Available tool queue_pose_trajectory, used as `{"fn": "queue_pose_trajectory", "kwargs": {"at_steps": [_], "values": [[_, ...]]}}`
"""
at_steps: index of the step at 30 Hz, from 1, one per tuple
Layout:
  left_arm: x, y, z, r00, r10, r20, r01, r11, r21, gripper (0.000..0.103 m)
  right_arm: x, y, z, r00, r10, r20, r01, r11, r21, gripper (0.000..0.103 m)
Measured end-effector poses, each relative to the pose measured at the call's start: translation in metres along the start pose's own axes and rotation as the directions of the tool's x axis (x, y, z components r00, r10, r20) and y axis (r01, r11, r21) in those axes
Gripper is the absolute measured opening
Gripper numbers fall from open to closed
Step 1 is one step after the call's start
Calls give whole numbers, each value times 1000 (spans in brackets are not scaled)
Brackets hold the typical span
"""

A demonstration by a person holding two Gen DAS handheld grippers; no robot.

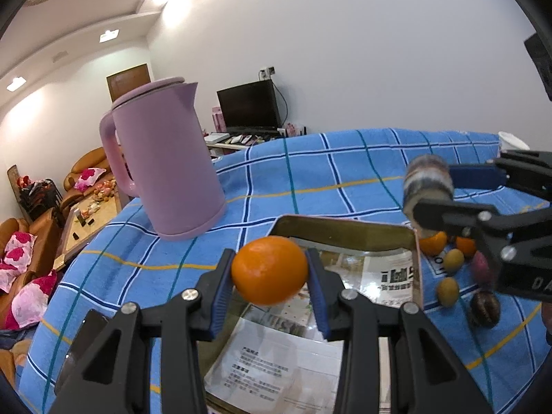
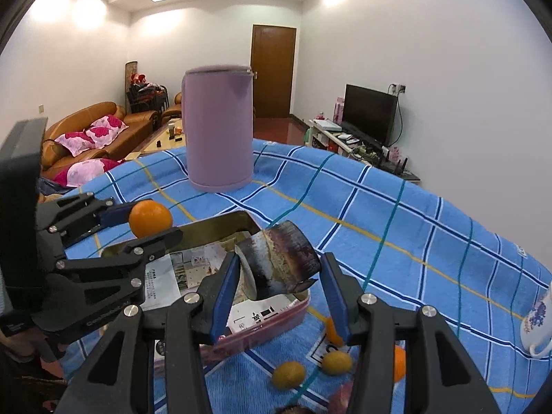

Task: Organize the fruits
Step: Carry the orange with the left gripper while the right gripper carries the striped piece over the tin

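the left gripper is clamped on an orange above the tin tray. the right gripper pinches a striped sugarcane segment over the tray's 3 o'clock edge, its long axis running from 10 to 4 o'clock. loose kumquats lie on the blue plaid cloth at 5 o'clock.

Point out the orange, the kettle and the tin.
orange (image 1: 269,269), left wrist view, middle of its peel.
kettle (image 2: 217,131), right wrist view, middle of its body.
tin (image 1: 345,233), left wrist view, far wall.
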State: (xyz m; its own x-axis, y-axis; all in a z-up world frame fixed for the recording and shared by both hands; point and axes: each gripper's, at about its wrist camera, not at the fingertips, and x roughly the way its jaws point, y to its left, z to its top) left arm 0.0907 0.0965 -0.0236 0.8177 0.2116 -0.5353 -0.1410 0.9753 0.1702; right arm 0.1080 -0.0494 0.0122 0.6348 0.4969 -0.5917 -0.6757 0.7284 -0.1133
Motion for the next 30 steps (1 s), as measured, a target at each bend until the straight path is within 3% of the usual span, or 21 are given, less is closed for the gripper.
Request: {"fn": "queue_pose_trajectory", "kwargs": {"at_steps": [14,30], "values": [[15,0,-1,998,25,-53,-22,998,58,42,35,10,-12,998,39,-48,-39,999,10,50],[27,-3,-2,995,37,-90,-28,995,95,42,44,17,-17,995,61,-76,-60,998,16,50]]}}
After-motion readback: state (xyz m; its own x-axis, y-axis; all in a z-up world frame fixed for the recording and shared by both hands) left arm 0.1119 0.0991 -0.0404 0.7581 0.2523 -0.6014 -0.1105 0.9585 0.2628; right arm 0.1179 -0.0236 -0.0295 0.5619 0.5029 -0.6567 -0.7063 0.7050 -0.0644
